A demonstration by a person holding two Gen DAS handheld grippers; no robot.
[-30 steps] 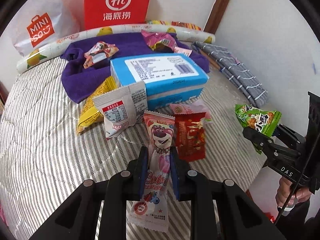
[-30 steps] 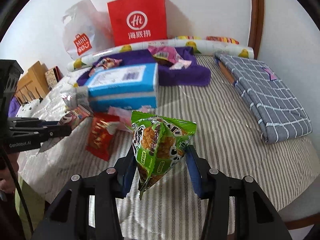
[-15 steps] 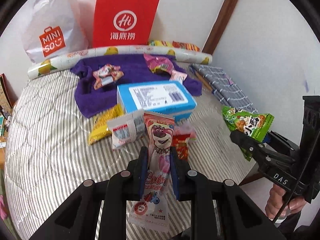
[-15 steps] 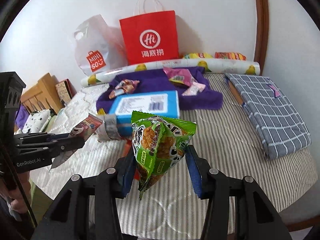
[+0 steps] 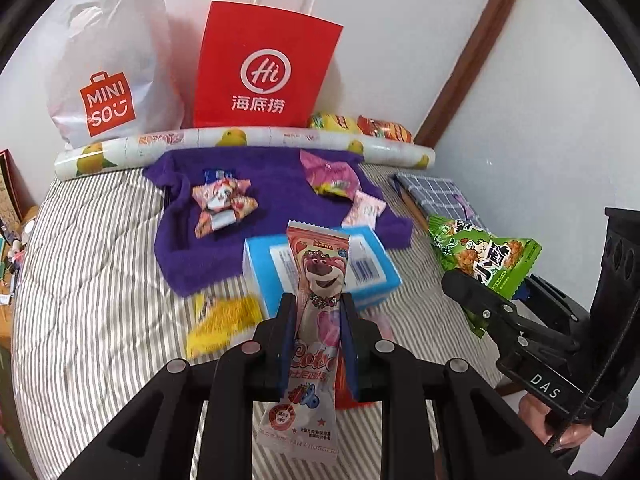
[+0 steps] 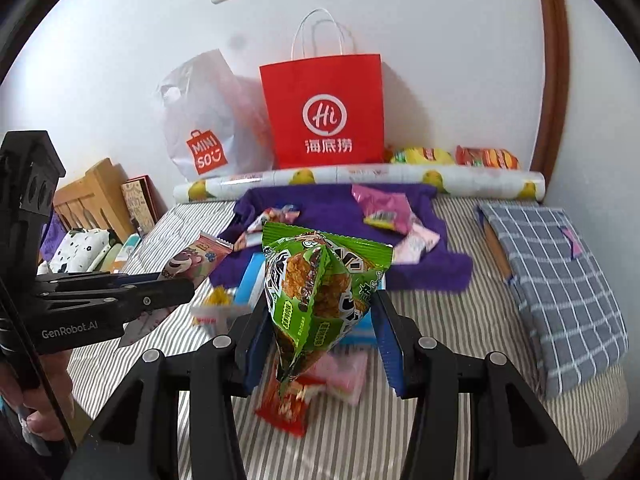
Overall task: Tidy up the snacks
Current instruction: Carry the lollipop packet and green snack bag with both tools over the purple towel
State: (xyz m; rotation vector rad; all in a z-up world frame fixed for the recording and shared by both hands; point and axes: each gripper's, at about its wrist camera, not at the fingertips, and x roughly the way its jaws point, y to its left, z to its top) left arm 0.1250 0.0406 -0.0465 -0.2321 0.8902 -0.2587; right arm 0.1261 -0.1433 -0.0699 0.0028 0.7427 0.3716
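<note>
While both are held up over the striped bed [image 5: 92,280], the pink bear snack [image 5: 318,300] is clamped in the left claw [image 5: 318,332], the green chip bag [image 6: 320,292] is clamped in the right claw [image 6: 320,336].

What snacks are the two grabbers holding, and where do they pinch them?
The left gripper pinches the pink bear packet around its middle. The right gripper squeezes the green snack bag by its lower sides.
</note>
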